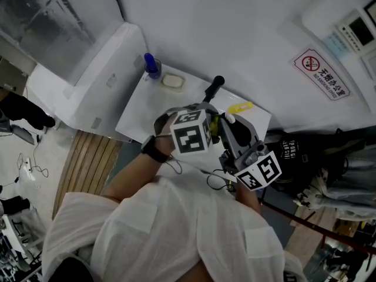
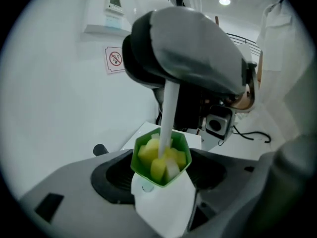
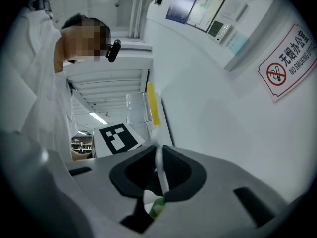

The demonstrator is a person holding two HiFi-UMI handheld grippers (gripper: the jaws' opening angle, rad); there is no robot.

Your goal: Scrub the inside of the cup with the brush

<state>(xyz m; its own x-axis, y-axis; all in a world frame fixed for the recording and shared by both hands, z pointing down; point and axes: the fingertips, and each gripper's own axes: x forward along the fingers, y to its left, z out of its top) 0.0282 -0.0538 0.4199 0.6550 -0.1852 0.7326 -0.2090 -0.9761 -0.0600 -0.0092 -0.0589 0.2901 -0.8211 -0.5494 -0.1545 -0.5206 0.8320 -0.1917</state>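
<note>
White wall is seen behind the bench (image 1: 141, 113). Over its near side the cup (image 2: 163, 202) (green inside) is pinched by the left gripper (image 2: 161, 180). The brush (image 2: 168, 108), yellow head sunk in the cup, is clamped by the right gripper (image 3: 159, 175).

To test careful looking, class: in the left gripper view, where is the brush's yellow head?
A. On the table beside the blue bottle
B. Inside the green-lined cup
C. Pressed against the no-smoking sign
B: the yellow head of the brush sits down inside the cup, its white handle rising out past the green rim.
</note>
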